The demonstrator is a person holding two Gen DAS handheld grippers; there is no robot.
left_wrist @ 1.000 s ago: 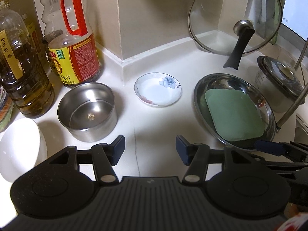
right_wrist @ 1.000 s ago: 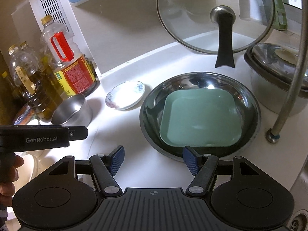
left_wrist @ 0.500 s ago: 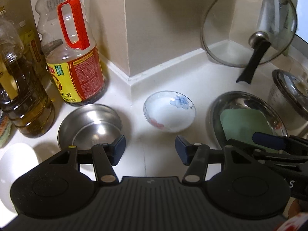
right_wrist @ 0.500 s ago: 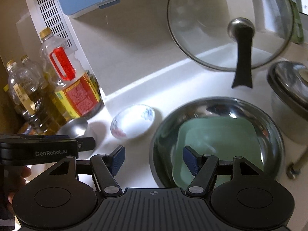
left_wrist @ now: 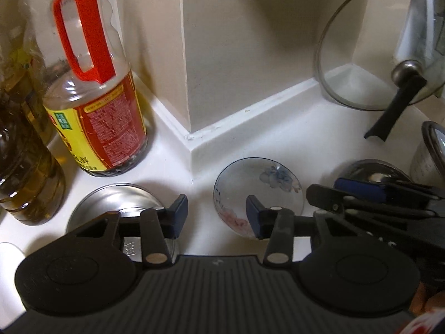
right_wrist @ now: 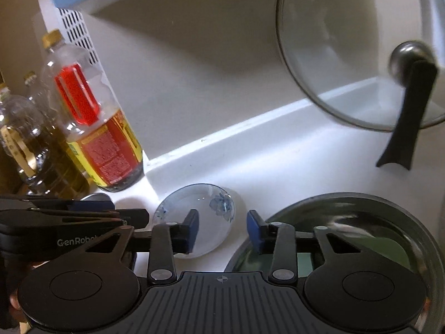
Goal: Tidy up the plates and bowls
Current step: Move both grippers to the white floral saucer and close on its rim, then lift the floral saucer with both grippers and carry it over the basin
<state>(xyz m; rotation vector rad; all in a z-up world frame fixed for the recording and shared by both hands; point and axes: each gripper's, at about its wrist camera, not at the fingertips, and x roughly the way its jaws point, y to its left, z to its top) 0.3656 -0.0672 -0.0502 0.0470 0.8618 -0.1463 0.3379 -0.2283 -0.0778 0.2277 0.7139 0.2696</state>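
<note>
A small white dish with a blue flower (left_wrist: 261, 192) (right_wrist: 211, 211) lies on the white counter by the wall corner. My left gripper (left_wrist: 217, 217) hovers over its near left rim. The jaws are closing and press on nothing; the right fingertip (left_wrist: 254, 220) overlaps the dish. A steel bowl (left_wrist: 119, 200) sits under the left finger. My right gripper (right_wrist: 222, 229) hangs between the dish and a steel pan (right_wrist: 347, 208) that holds a green square plate (right_wrist: 395, 250). Its jaws are closing too, with only the dish's right edge and counter seen between them.
Oil and sauce bottles (left_wrist: 94, 105) (right_wrist: 97, 128) stand at the left against the wall. A glass lid with a black handle (left_wrist: 389, 64) (right_wrist: 361, 55) leans at the back right. A lidded steel pot (left_wrist: 431, 153) stands at the right edge. The two grippers are close side by side.
Both grippers have moved forward and to the left, toward the flowered dish and the wall corner. Both pairs of jaws have narrowed. The pan has slid toward the right of both views.
</note>
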